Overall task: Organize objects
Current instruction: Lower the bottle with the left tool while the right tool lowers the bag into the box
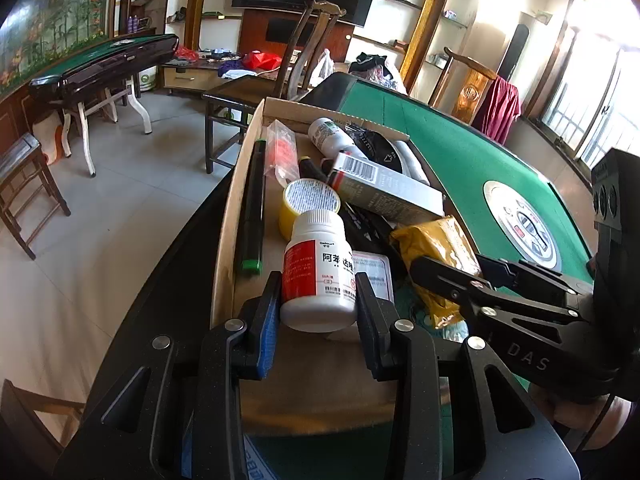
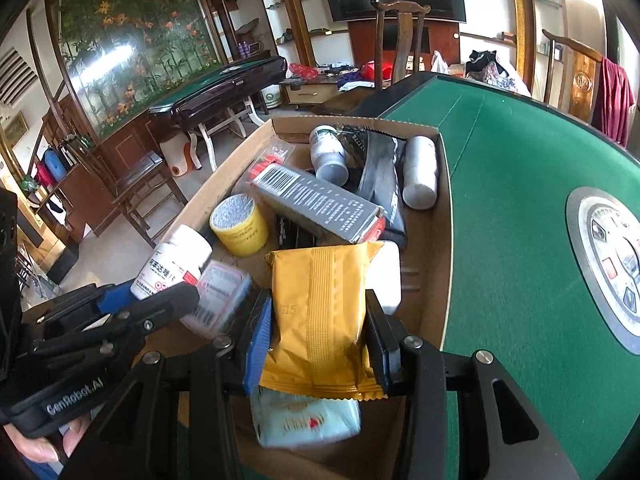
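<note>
A cardboard box [image 1: 232, 216] of mixed items stands on the green table [image 1: 472, 160]. My left gripper [image 1: 318, 300] is shut on a white pill bottle [image 1: 316, 272] with a red label, held over the box's near end; it also shows in the right wrist view [image 2: 176, 260]. My right gripper [image 2: 320, 324] is shut on a yellow snack packet [image 2: 320, 312], held over the box; the packet also shows in the left wrist view [image 1: 436, 256]. The box [image 2: 436, 240] holds a yellow jar [image 2: 240, 224], a grey carton [image 2: 320, 204], a white bottle [image 2: 418, 172] and other items.
A pale blue packet [image 2: 308, 420] lies under the yellow packet. A long black pen [image 1: 254, 204] lies along the box's left wall. The table has a round control panel [image 2: 616, 264]. Wooden chairs [image 1: 256, 92] and a second table [image 1: 100, 68] stand beyond.
</note>
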Motion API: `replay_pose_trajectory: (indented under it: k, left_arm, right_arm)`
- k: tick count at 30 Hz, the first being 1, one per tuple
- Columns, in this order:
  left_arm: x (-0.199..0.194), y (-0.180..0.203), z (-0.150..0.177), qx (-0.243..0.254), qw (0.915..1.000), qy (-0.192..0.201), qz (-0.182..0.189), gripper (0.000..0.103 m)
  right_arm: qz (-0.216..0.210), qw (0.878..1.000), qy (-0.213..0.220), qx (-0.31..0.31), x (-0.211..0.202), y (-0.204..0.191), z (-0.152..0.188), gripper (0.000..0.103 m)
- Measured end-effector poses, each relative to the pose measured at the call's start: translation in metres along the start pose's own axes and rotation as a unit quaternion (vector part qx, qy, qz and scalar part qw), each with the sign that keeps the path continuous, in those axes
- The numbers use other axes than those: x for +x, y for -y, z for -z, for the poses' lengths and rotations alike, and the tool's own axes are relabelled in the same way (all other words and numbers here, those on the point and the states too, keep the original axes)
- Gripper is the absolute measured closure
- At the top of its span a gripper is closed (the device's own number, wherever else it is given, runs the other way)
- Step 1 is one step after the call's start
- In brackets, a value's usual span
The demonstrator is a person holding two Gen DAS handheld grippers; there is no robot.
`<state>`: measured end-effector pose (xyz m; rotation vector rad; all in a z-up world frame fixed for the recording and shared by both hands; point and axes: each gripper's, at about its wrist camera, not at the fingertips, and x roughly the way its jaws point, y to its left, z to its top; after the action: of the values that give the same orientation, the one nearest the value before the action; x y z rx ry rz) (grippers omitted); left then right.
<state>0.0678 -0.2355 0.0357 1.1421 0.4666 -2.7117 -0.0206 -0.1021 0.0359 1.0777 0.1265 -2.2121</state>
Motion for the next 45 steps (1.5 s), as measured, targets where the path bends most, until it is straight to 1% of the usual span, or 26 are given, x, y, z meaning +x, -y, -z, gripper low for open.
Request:
replay_pose_trajectory:
  k: [6,11,18,26,35,40,45]
  left_arm:
    - [0.013,0.001,-0.015,-0.002,0.9999,-0.011,0.001,0.069]
    - [0.016,0.001,-0.018,-0.004,0.9999,-0.012,0.006,0.069]
    - [0.008,0.002,-0.010,0.005,0.9999,-0.005,0.007,0.069]
    - [-0.002,0.004,0.003,0.014,0.9998,0.012,-0.006,0.069]
    - [-0.008,0.007,0.015,0.021,0.9992,0.029,-0.016,0.069]
    - [-0.011,0.010,0.019,0.032,0.9979,0.044,-0.035,0.069]
    - [-0.012,0.012,0.023,0.040,0.9968,0.051,-0.047,0.069]
  right_arm:
    - [0.009,1.000,-0.001,0.002,0.016,0.001,-0.016,0.060]
    - [0.009,1.000,0.002,-0.001,0.018,0.001,-0.015,0.060]
    - [0.001,1.000,0.002,-0.017,0.012,-0.011,-0.007,0.060]
    - [0.002,1.000,0.005,-0.031,0.005,-0.021,0.005,0.060]
    - [0.002,1.000,0.003,-0.031,-0.002,-0.022,0.019,0.060]
    - [0.005,1.000,0.004,-0.029,-0.006,-0.021,0.026,0.060]
    - [0.008,1.000,0.003,-0.028,-0.008,-0.019,0.029,0.060]
